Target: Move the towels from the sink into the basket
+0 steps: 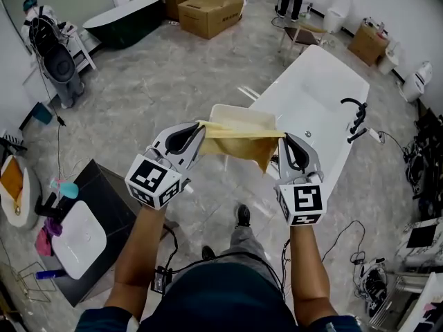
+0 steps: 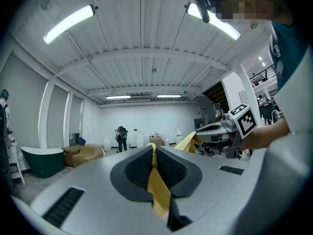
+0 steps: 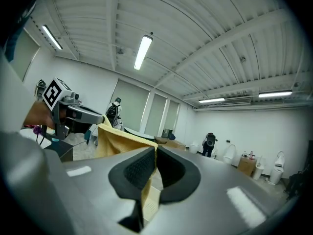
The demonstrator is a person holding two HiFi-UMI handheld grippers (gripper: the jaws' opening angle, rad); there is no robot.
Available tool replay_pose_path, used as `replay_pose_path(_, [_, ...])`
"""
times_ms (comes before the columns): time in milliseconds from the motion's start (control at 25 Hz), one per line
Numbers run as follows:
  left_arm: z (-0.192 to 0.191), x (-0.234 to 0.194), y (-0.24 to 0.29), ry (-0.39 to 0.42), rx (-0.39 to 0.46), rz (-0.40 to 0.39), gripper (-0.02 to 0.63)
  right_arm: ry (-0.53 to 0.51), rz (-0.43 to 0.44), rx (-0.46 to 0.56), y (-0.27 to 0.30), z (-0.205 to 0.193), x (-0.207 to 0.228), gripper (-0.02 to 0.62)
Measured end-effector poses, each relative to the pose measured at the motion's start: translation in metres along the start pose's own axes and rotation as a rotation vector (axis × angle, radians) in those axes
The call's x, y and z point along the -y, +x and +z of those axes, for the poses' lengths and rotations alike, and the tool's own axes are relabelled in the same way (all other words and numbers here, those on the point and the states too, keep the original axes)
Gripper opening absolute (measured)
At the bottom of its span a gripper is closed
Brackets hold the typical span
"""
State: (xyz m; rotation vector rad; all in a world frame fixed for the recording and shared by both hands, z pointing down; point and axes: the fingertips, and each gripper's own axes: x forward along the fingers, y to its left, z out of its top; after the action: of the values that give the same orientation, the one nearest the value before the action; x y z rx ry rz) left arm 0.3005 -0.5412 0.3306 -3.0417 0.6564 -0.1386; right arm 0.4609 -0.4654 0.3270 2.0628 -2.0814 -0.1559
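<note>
Over floor (image 1: 173, 81), towel (image 1: 242, 142) between both tongs (image 1: 200, 131) (image 1: 283, 142)

I read no legible text, brand or number. My left cube (image 1: 154, 180) at 8 o'clock and right cube (image 1: 301, 205) at 4 o'clock bear only square markers.

Left tongs (image 1: 200, 128) and right tongs (image 1: 282, 140) held level, both clamped on yellow towel (image 1: 249, 145), forearms outstretched
</note>
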Motion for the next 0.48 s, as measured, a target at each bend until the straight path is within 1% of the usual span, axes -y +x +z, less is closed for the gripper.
replay_pose_path(200, [-0.013,-0.020,0.045,-0.017,-0.028,0.009,0.020,0.014,0.034,-0.020,0.039,-0.021,0.030,0.023])
replay_pose_path(360, [-0.029,-0.035,0.095,-0.028,-0.051,-0.016,0.020,0.017,0.031,-0.048,0.071,-0.045,0.061,0.023])
replay_pose_path(480, [-0.047,-0.051,0.117,-0.037,-0.077,-0.021,0.020,0.022,0.041,-0.078,0.095,-0.066,0.069,0.023])
